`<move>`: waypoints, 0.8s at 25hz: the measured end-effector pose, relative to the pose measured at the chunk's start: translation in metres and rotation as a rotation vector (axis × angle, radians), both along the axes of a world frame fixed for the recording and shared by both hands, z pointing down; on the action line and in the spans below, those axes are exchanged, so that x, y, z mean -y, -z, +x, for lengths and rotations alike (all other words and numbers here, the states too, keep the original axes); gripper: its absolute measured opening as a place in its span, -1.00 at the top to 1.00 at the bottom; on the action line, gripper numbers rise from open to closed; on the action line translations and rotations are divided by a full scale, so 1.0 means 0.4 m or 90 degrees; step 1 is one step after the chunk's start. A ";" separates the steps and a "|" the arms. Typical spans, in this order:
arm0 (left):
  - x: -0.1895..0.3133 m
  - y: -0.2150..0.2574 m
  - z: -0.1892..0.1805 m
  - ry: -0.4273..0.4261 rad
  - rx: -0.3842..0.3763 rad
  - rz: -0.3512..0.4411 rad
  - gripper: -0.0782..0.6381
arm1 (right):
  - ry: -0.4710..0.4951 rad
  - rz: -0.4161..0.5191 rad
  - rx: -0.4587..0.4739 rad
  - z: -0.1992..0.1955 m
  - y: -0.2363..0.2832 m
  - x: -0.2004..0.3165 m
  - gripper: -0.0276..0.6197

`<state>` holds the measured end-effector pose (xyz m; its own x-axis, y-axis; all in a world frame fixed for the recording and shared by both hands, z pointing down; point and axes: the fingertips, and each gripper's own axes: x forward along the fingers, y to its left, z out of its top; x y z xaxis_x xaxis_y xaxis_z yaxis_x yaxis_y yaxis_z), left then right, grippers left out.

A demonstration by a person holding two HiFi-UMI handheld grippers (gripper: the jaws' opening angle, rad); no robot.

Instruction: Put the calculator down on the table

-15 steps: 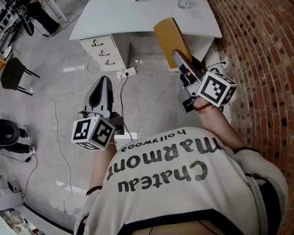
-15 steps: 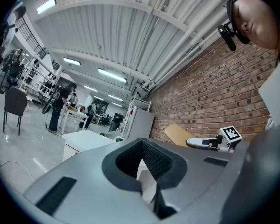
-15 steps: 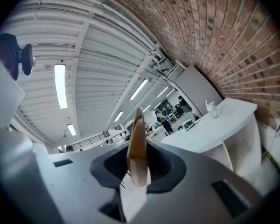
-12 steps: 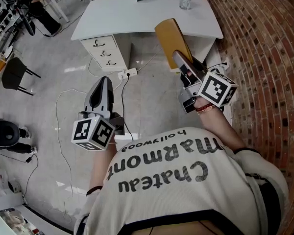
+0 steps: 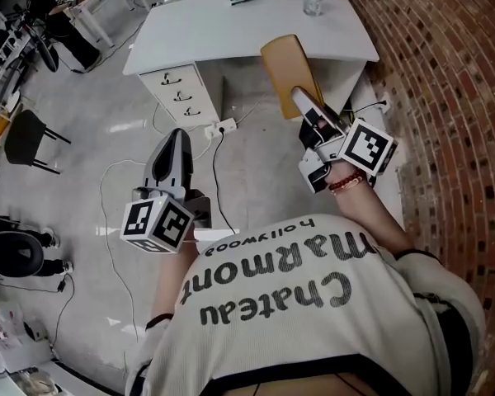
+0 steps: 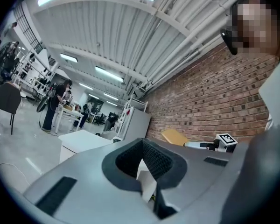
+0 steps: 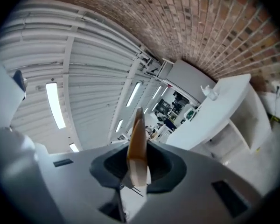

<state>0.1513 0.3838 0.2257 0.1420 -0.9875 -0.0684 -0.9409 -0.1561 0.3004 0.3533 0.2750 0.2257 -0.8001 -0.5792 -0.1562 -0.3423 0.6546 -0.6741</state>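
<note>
White table (image 5: 231, 31) at the far side is not yet reached: the calculator (image 5: 287, 71) is clamped edge-on in the right gripper (image 5: 302, 99), near it over the floor, left gripper (image 5: 176, 139) pinched together and empty, set-down judged outstanding.

Head view: from above the person (image 5: 313, 304), steeply down at floor (image 5: 256, 163), white counter (image 5: 247, 27) ahead. Left gripper view, right gripper view: close behind own jaws, looking about level. All share counter, brick wall (image 5: 445, 73).
</note>
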 end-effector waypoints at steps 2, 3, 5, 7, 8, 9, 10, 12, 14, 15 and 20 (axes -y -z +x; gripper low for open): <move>0.002 -0.016 -0.012 -0.015 -0.005 -0.009 0.78 | -0.012 -0.022 0.005 -0.005 -0.029 -0.003 0.64; 0.001 -0.024 -0.020 -0.020 -0.003 -0.014 0.78 | -0.016 -0.028 0.005 -0.011 -0.042 -0.006 0.64; -0.006 -0.042 -0.040 -0.020 0.002 -0.023 0.78 | -0.017 -0.037 -0.002 -0.033 -0.069 -0.015 0.64; -0.025 -0.068 -0.061 -0.013 -0.010 -0.029 0.78 | -0.015 -0.058 -0.019 -0.060 -0.110 -0.025 0.64; -0.035 -0.082 -0.069 -0.012 -0.023 -0.031 0.78 | -0.019 -0.079 -0.031 -0.070 -0.137 -0.028 0.64; -0.043 -0.098 -0.074 -0.013 -0.037 -0.033 0.78 | -0.023 -0.102 -0.041 -0.080 -0.163 -0.029 0.64; -0.048 -0.113 -0.079 -0.016 -0.049 -0.036 0.78 | -0.021 -0.115 -0.047 -0.093 -0.179 -0.031 0.64; -0.055 -0.141 -0.090 -0.020 -0.070 -0.041 0.78 | -0.018 -0.135 -0.061 -0.114 -0.204 -0.033 0.64; -0.057 -0.156 -0.104 -0.026 -0.081 -0.045 0.78 | -0.022 -0.156 -0.076 -0.128 -0.226 -0.031 0.64; -0.055 -0.158 -0.112 -0.029 -0.082 -0.044 0.78 | -0.021 -0.159 -0.079 -0.137 -0.231 -0.027 0.64; -0.024 -0.146 -0.149 -0.030 -0.066 -0.044 0.78 | -0.009 -0.151 -0.086 -0.192 -0.231 0.013 0.64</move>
<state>0.0915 0.3935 0.2843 0.1842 -0.9827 -0.0165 -0.8963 -0.1749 0.4075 0.2764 0.2699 0.3179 -0.7958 -0.5984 0.0927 -0.4475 0.4780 -0.7559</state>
